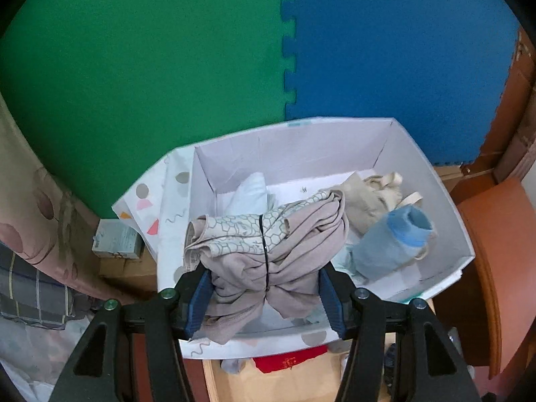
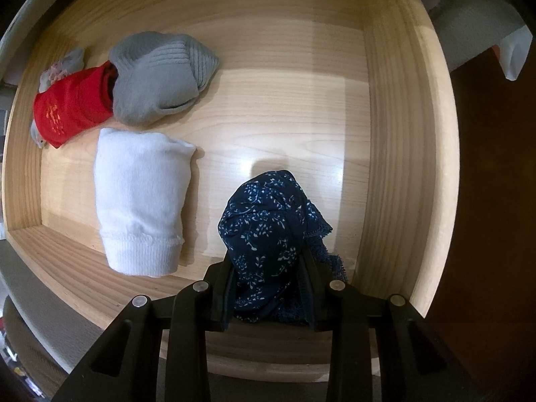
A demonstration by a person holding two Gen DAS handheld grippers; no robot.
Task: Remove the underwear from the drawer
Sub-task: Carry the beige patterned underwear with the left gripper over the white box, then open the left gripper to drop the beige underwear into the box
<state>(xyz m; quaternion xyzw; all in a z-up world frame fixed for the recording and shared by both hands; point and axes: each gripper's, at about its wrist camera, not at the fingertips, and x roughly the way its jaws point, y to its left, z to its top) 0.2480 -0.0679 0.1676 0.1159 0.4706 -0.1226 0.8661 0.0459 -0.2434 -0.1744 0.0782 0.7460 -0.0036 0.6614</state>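
Left gripper (image 1: pixel 266 296) clamped beige underwear bundle (image 1: pixel 268 251) above white box (image 1: pixel 435 181); green mat (image 1: pixel 140 67) and blue mat (image 1: pixel 402 43) behind. Right gripper (image 2: pixel 268 288) clenched navy floral underwear (image 2: pixel 268 227) over wooden drawer (image 2: pixel 284 107); white roll (image 2: pixel 140 201), grey sock (image 2: pixel 160 77), red item (image 2: pixel 70 107) beside.

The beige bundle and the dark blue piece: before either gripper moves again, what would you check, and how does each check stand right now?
1. Left gripper clamps the beige bundle: ok.
2. Bundle is over the white box: ok.
3. Room in the box beside the light blue roll: ok.
4. Right gripper is shut on the navy floral underwear: ok.
5. Navy piece lifted off the drawer floor: cannot tell.
6. Its lace edge clear of the drawer wall: cannot tell.
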